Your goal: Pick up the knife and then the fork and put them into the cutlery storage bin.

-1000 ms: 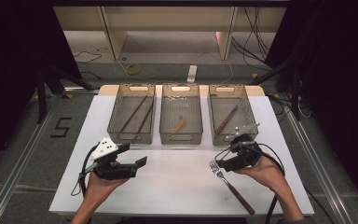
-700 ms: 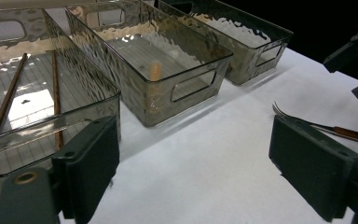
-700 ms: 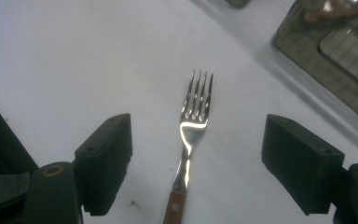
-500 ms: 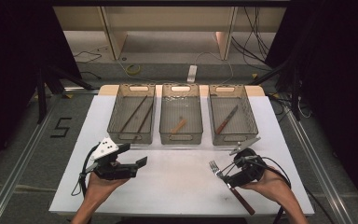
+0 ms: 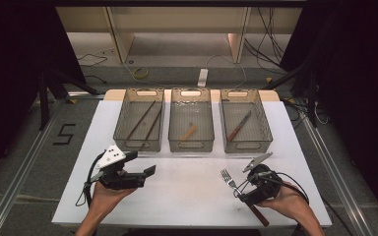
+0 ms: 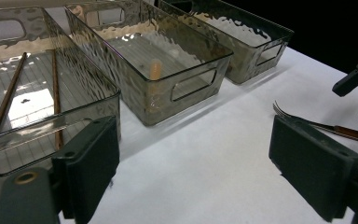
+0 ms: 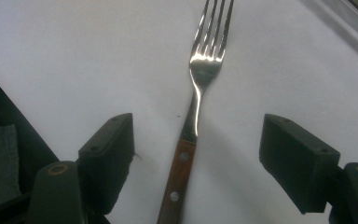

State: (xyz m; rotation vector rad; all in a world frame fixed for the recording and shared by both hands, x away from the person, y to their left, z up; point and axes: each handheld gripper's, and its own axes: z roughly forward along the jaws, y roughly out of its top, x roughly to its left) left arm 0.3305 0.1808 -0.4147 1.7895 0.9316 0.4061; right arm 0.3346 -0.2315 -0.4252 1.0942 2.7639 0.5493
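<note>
The right gripper [image 7: 196, 158] hangs low over the fork [image 7: 193, 116], jaws spread wide to either side of its wooden handle, gripping nothing. The fork lies flat on the white table [image 5: 187, 196], near its front right edge. The left gripper [image 5: 140, 164], wide open and empty, hovers above bare tabletop before three bins [image 5: 191, 125].

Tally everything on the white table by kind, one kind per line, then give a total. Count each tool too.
Clear bins: 3
Chopsticks, in the left bin: 2
Small wooden-handled piece, middle bin, too small to tell its kind: 1
Knife, right bin: 1
Fork, on the table between the right tool's open jaws: 1
Hand-held tools, left tool and right tool: 2
Total: 10
</note>
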